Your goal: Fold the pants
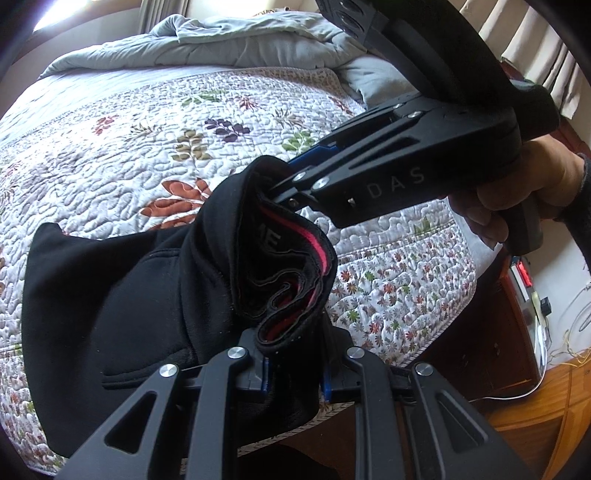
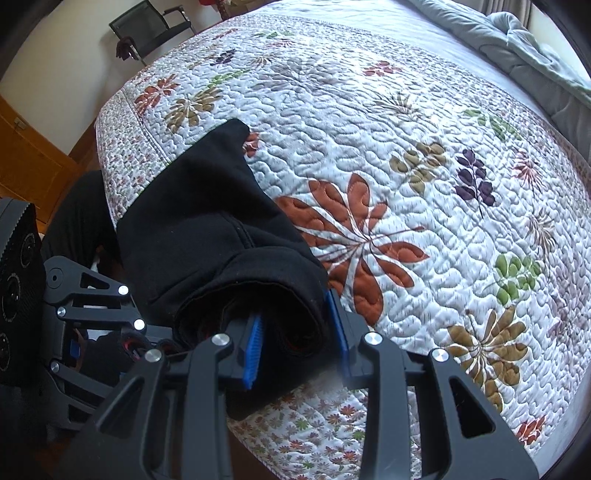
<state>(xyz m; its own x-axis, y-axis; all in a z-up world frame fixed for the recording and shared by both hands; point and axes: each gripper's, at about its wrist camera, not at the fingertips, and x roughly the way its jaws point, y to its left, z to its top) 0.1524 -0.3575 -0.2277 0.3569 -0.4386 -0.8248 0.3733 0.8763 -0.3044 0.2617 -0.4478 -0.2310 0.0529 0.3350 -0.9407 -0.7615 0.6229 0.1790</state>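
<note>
Black pants with a red-lined waistband hang over the near edge of the bed. My left gripper is shut on the bunched waistband at one end. My right gripper comes in from the right and is shut on the other end of the waistband. In the right wrist view the pants are bunched thick between the blue pads of my right gripper, and the left gripper holds the cloth at lower left. The pants' legs trail off the bed edge.
The bed carries a white floral quilt with a grey blanket heaped at its far end. A wooden nightstand with cables stands at the right of the bed. A black chair stands by the far wall.
</note>
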